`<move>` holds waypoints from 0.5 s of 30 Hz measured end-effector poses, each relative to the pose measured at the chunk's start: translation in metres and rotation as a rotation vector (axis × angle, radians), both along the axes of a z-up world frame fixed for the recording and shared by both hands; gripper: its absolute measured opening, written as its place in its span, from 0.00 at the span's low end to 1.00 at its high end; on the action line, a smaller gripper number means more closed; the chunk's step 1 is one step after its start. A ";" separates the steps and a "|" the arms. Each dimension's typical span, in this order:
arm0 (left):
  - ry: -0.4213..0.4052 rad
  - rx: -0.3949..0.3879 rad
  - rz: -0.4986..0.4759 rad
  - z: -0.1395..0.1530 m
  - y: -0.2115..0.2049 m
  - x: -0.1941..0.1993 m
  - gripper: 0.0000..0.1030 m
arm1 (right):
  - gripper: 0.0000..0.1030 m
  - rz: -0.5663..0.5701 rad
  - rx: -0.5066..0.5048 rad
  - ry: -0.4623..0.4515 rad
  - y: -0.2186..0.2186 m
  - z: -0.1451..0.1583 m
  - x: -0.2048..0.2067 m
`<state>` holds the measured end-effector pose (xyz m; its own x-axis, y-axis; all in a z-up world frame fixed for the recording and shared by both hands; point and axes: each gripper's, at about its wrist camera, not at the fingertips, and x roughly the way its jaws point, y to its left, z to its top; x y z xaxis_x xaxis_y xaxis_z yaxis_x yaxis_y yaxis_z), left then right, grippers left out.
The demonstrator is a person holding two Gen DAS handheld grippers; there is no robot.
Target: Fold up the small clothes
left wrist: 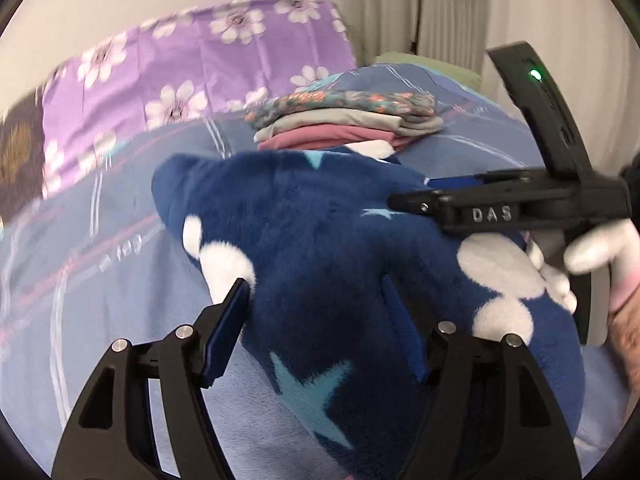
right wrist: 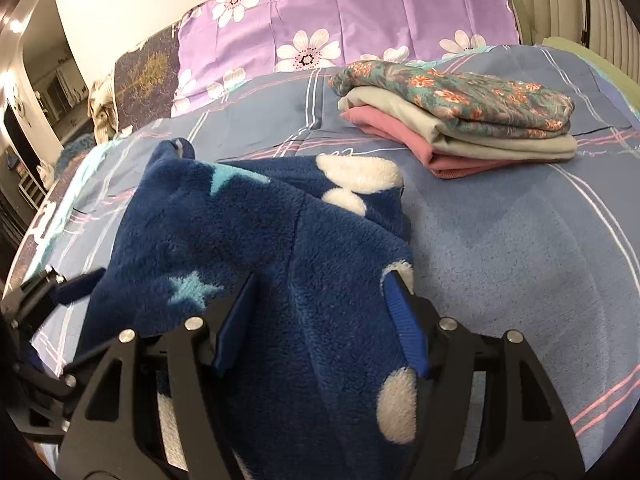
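Your left gripper [left wrist: 316, 300] and right gripper [right wrist: 320, 300] jaws stand wide around the dark-blue starry fleece garment [right wrist: 256, 224]; clear blue bedspread [right wrist: 500, 248] lies rightward before the folded stack [right wrist: 460, 120].

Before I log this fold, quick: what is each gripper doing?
Left gripper: jaws open around the blue fleece garment, grip unclear.
Right gripper: jaws apart, fleece between, grip unclear.

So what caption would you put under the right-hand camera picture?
Right gripper straddling a blue fleece garment on the bed, folded clothes stack behind.
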<state>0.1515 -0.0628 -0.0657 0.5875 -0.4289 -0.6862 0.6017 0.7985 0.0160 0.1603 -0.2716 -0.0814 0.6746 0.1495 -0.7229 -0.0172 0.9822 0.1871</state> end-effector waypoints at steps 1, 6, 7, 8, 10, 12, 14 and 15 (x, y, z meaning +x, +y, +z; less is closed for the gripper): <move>0.016 -0.005 0.006 0.000 0.000 0.003 0.67 | 0.65 -0.004 -0.009 0.000 0.002 0.001 -0.001; 0.004 0.041 0.040 0.003 -0.003 -0.003 0.67 | 0.60 -0.073 0.057 -0.037 -0.008 0.023 -0.039; 0.004 0.037 0.046 0.003 -0.002 -0.004 0.67 | 0.55 -0.070 0.102 -0.054 -0.010 0.028 -0.051; 0.008 0.026 0.054 0.004 -0.001 -0.005 0.67 | 0.53 -0.062 0.147 -0.081 -0.013 0.033 -0.068; 0.021 -0.002 0.068 0.003 0.003 -0.005 0.67 | 0.47 -0.048 0.192 -0.127 -0.014 0.039 -0.099; 0.015 0.000 0.072 0.003 0.001 -0.006 0.67 | 0.43 -0.026 0.211 -0.151 -0.011 0.037 -0.124; 0.009 -0.007 0.079 0.002 0.001 -0.007 0.67 | 0.41 -0.026 0.155 -0.089 -0.001 0.013 -0.134; 0.007 -0.012 0.080 0.001 0.000 -0.007 0.67 | 0.40 -0.020 0.121 -0.093 0.004 0.004 -0.133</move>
<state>0.1441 -0.0623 -0.0646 0.6152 -0.3892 -0.6856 0.5363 0.8440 0.0021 0.0274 -0.2675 -0.0773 0.7417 0.2175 -0.6345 -0.0207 0.9529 0.3024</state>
